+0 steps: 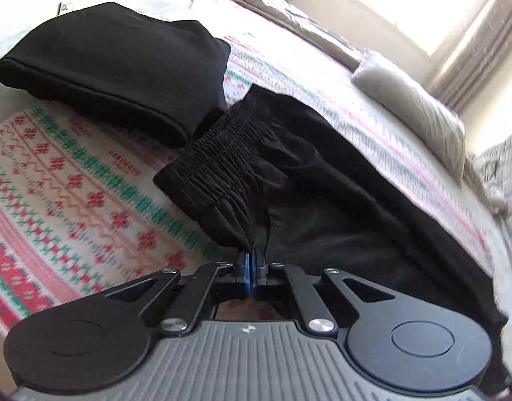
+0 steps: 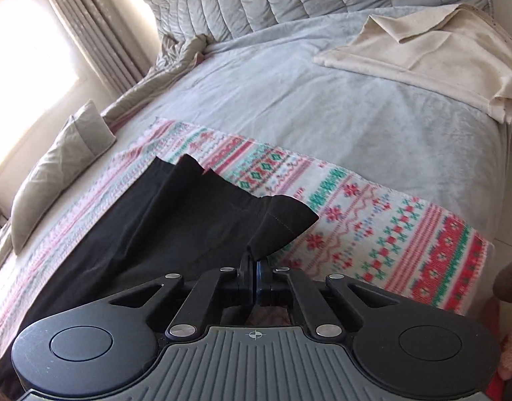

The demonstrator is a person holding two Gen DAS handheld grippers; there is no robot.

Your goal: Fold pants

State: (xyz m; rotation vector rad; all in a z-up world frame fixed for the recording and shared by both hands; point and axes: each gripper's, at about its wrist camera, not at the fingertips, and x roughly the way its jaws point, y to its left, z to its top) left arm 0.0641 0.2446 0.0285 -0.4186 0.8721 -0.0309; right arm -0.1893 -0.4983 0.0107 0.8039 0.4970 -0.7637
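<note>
Black pants point(image 1: 316, 193) lie along a patterned red, green and white blanket point(image 1: 65, 173) on a bed. In the left wrist view their gathered elastic waistband point(image 1: 216, 157) rises toward my left gripper point(image 1: 253, 255), which is shut on the waistband's near corner. In the right wrist view the leg ends of the pants point(image 2: 175, 214) spread over the same blanket point(image 2: 406, 230), and my right gripper point(image 2: 257, 260) is shut on the corner of a leg hem point(image 2: 282, 224), lifting it slightly.
A second black garment point(image 1: 122, 67), folded, lies on the blanket behind the waistband. A grey pillow point(image 2: 58, 163) sits by the window side. A folded cream cloth point(image 2: 423, 63) rests on the grey bedspread point(image 2: 289, 100) near the quilted headboard.
</note>
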